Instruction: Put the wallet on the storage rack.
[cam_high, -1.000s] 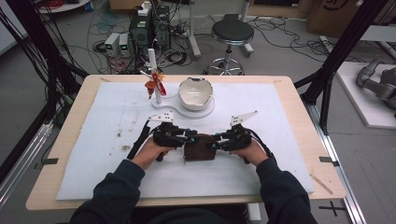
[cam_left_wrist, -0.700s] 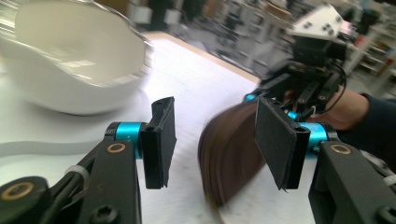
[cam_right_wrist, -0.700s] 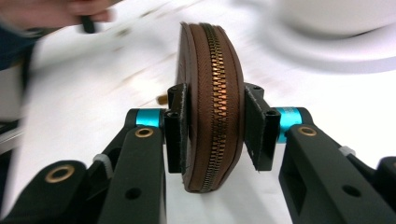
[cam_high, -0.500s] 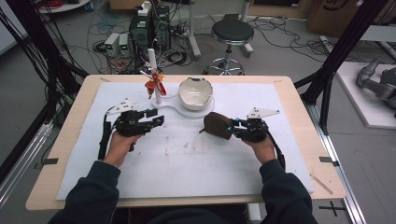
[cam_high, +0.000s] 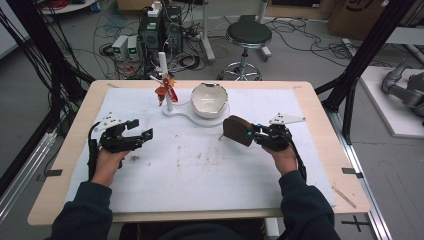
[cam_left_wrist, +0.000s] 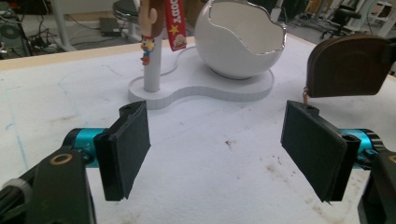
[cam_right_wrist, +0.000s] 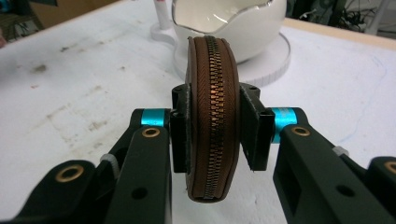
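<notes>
Since half a second ago not much has shifted: your hands sit about where they were, well apart, and the brown zip pouch (cam_high: 236, 130) is still up off the counter (cam_high: 200, 165) in your right gripper (cam_high: 256, 133). Its fingers (cam_right_wrist: 252, 126) are clenched on the pouch's two flat sides, so it stands on edge with the zipper running up the middle between them.

Your left gripper (cam_high: 136, 135) is released, fingers (cam_left_wrist: 125, 149) spread wide with nothing between them, hovering low over the white mat.

What matters for the next bit, I'd guess: the white eggshell bowl (cam_high: 209, 99) on its stand lies ahead and a little left of the pouch, clearly nearer your right hand than your left. The pouch's flat face points across toward the left gripper, with its narrow zipper edge facing back along your right one. If it's going in the bowl, right hand's got the short trip.
</notes>
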